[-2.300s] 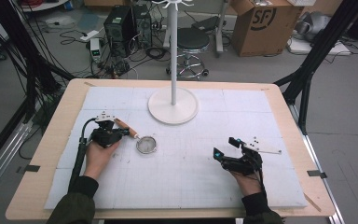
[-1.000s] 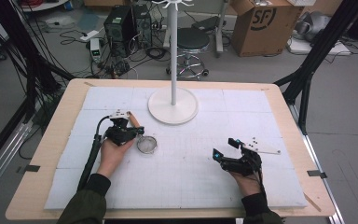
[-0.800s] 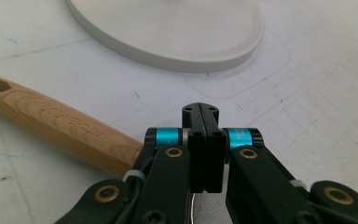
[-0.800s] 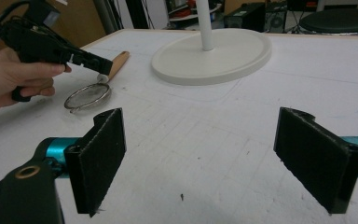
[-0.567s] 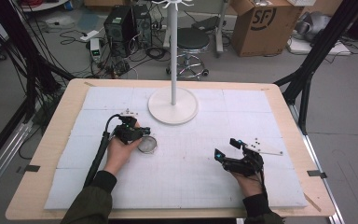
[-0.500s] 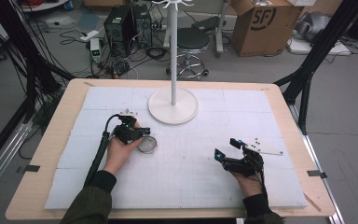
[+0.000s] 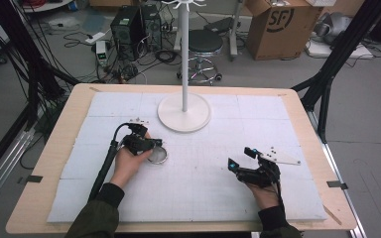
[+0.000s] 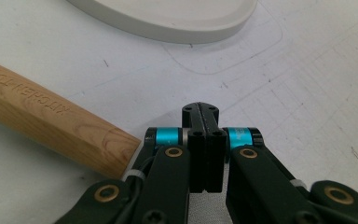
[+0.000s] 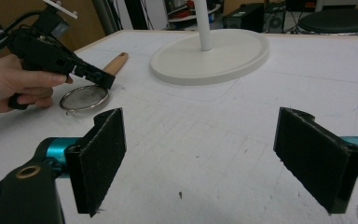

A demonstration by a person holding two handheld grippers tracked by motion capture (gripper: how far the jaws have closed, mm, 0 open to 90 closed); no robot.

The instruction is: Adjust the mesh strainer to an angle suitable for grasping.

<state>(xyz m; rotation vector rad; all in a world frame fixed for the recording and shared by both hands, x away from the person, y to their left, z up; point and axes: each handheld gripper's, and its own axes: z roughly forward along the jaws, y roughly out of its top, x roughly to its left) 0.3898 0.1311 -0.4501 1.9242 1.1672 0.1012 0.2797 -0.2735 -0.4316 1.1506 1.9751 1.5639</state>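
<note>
L claw [image 7: 155, 145] has slid right across the table [image 7: 59, 148] since ~2 s ago, now over the small mesh strainer [image 7: 158, 155], jaws clenched on nothing; wooden handle [image 8: 51, 126] lies just beside it. Looks like lining up a grab. R claw [image 7: 240, 157] parked, released.

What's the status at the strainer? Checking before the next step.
Left gripper shut, empty, beside strainer and its wooden handle. Right gripper open, empty, apart. White stand base close behind.
</note>
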